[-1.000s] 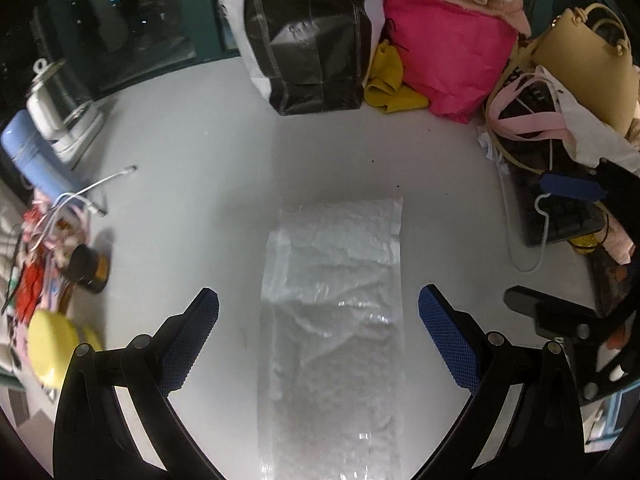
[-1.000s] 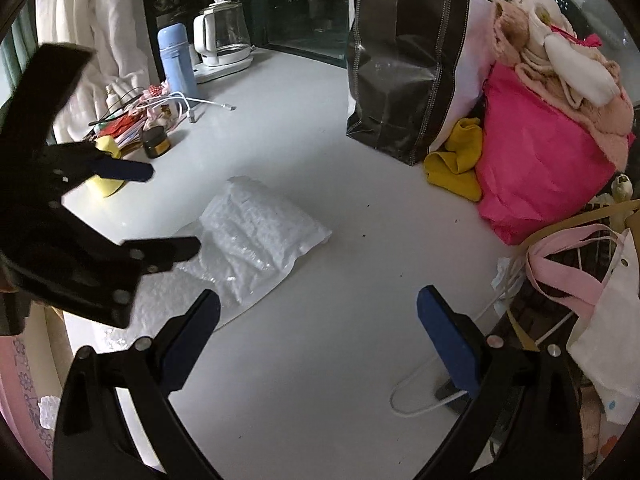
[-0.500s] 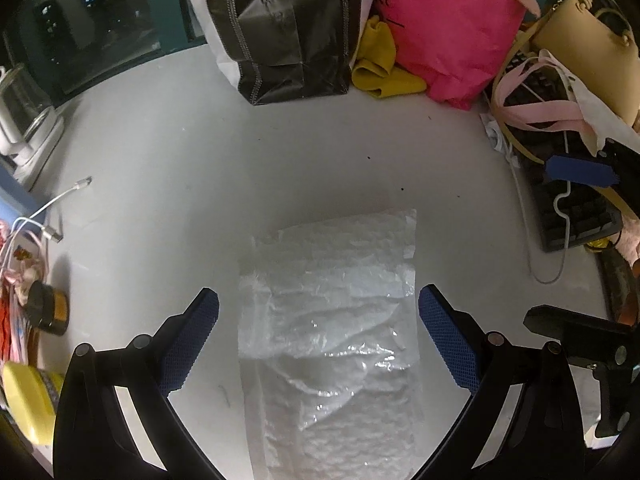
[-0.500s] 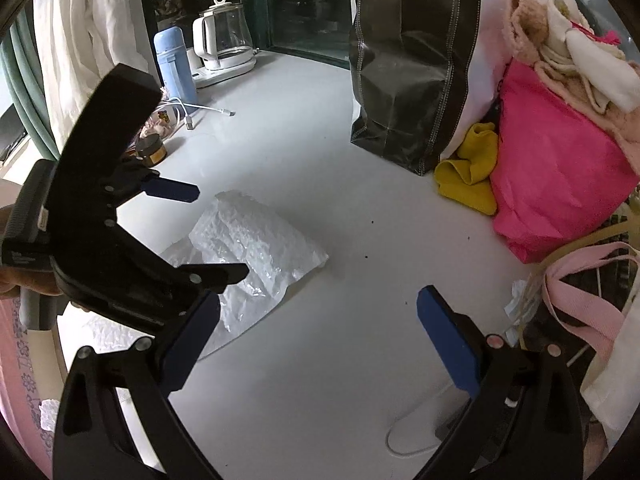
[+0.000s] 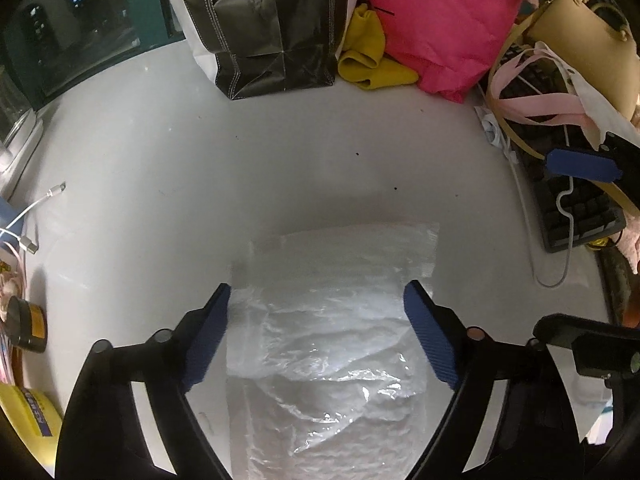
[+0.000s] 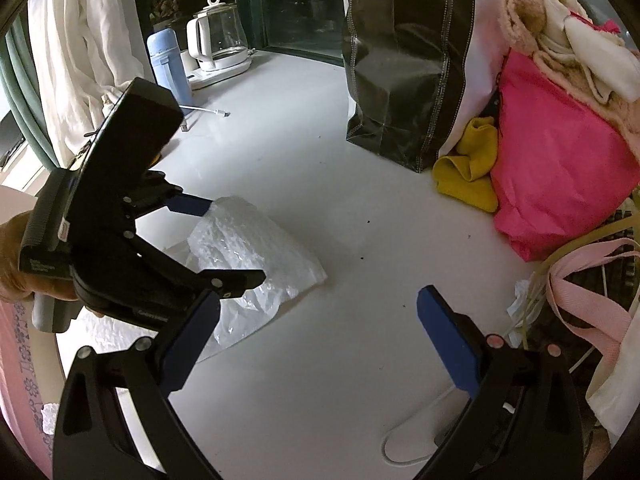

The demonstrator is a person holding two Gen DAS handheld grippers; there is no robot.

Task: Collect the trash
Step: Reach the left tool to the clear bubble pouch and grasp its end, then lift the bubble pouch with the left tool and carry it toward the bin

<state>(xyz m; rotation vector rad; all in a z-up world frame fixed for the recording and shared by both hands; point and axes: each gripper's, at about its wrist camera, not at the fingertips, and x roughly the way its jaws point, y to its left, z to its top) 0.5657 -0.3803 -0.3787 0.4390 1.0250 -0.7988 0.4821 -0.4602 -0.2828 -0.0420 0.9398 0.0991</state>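
Over the last second the left tool [image 5: 316, 332] has advanced along the white counter [image 5: 160, 160] until its blue pads flank the crumpled bubble-wrap bag [image 5: 328, 320], which earlier lay well ahead of them; the far end of the bag now sits between the pads, and the gap between them appears narrower than before, though no firm pinch is visible. This suggests the grasp of the first piece of trash is about to close. The bag lies flat at the near centre of the counter, apart from the black bag [image 5: 272, 24] and pink bag [image 5: 440, 24] at the far edge. The right tool [image 6: 316, 344], spread wide and empty, hovers over bare counter to the right of the bag, tilted down.
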